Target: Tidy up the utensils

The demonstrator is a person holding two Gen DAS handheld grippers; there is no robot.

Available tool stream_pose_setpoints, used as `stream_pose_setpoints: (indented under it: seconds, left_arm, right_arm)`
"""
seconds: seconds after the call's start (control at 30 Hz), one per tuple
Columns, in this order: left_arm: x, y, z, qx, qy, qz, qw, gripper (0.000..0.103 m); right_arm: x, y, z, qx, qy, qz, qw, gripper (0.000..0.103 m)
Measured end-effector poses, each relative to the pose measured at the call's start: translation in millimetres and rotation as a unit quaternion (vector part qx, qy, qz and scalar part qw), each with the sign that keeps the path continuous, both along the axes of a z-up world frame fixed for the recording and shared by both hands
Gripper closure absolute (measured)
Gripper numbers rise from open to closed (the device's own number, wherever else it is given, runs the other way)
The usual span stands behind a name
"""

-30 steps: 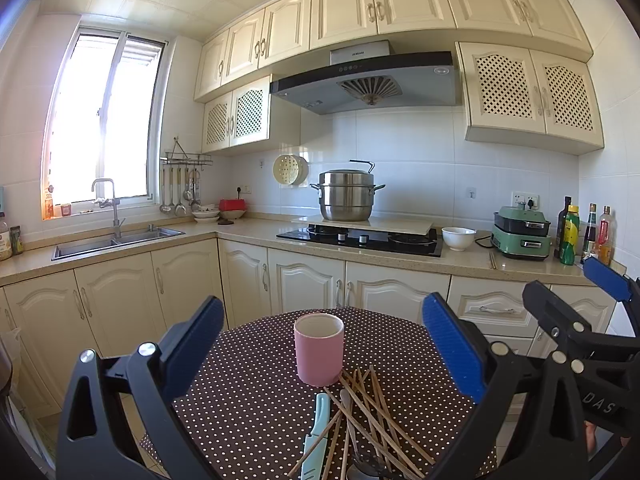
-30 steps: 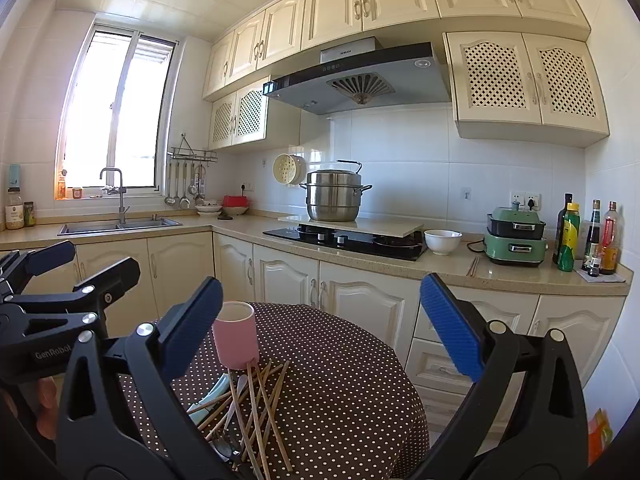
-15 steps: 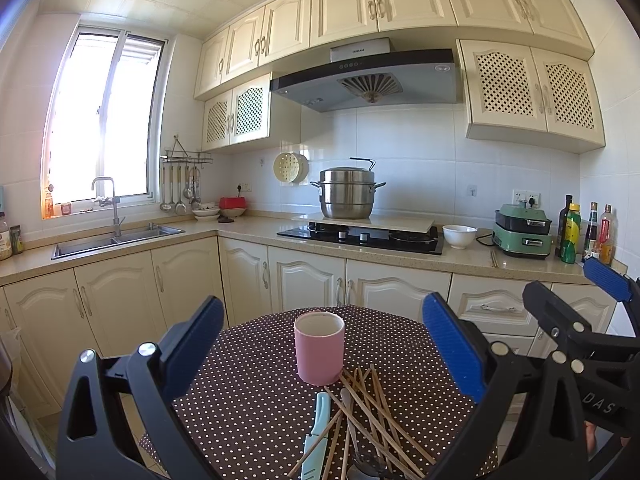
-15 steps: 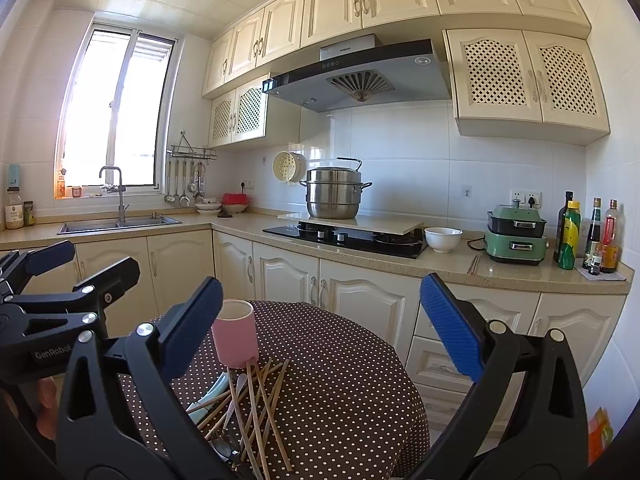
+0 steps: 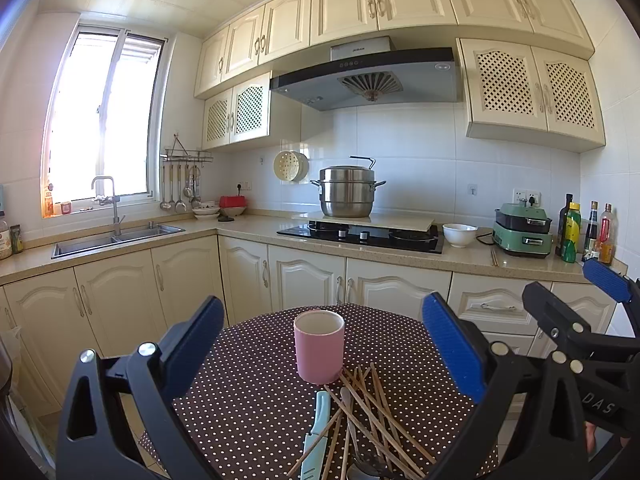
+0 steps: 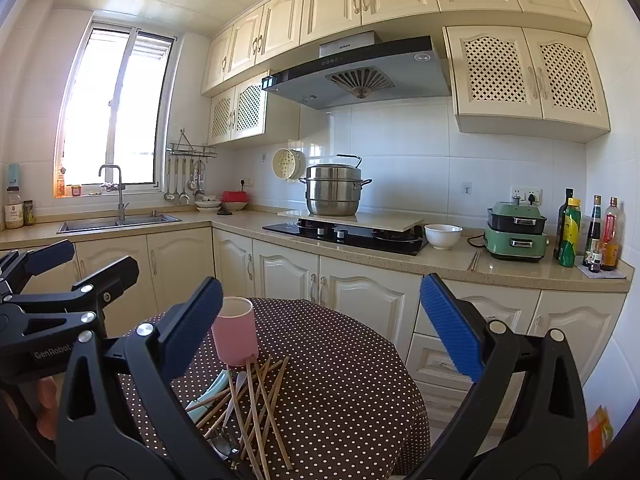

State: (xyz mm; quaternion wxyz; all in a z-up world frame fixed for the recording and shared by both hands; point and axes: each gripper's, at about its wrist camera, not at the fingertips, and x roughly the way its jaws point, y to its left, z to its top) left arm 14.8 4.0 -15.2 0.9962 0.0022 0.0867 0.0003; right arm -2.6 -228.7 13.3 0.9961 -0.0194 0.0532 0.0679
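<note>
A round table [image 5: 256,400] under a brown cloth with white dots stands in the near middle of a kitchen. On it, a loose heap of wooden chopsticks [image 5: 376,412] lies at the near edge, just this side of an upright pink cup [image 5: 319,346]. In the left wrist view the sticks' long axes run mostly near to far, fanned and crossing one another, with their far tips reaching the foot of the cup; several slant from near right to far left. A pale blue-handled knife [image 5: 318,428] lies at the left of the heap, long axis also near to far, its far end pointing toward the cup. A metal spoon [image 6: 234,398] is tangled among the sticks; its bowl is partly hidden.

The left gripper [image 5: 322,344] hangs above the near edge with its blue pads wide apart and nothing between them, the cup framed in the gap. The right gripper [image 6: 320,324] is likewise spread apart and empty, with the cup beside its left pad and the heap below.

Beyond the table run cream cabinets and a counter with a steel pot [image 5: 347,192] on the hob, a white bowl [image 5: 459,235] and a sink [image 5: 116,238] at far left.
</note>
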Motion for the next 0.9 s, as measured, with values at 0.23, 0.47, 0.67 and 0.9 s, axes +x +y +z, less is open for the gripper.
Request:
stream_pose_setpoints:
  seconds: [0.23, 0.47, 0.67, 0.9]
  left_arm:
    - [-3.0, -0.2, 1.6, 0.0, 0.0, 0.001, 1.0, 0.005]
    - [-4.8, -2.5, 1.4, 0.0, 0.0, -0.001, 1.0, 0.005]
    - [-5.8, -3.4, 3.7, 0.002, 0.001, 0.0, 1.0, 0.005]
    - [-5.3, -5.4, 4.2, 0.004, 0.005, 0.002, 1.0, 0.005]
  right_arm:
    - [0.4, -0.4, 0.3, 0.0, 0.003, 0.001, 1.0, 0.006]
    - [0.2, -1.0, 0.2, 0.001, 0.004, -0.001, 1.0, 0.006]
    - [1.0, -0.5, -0.6, 0.0, 0.006, -0.002, 1.0, 0.006]
    - [3.2, -0.9, -2.9, 0.001, 0.012, -0.002, 1.0, 0.006]
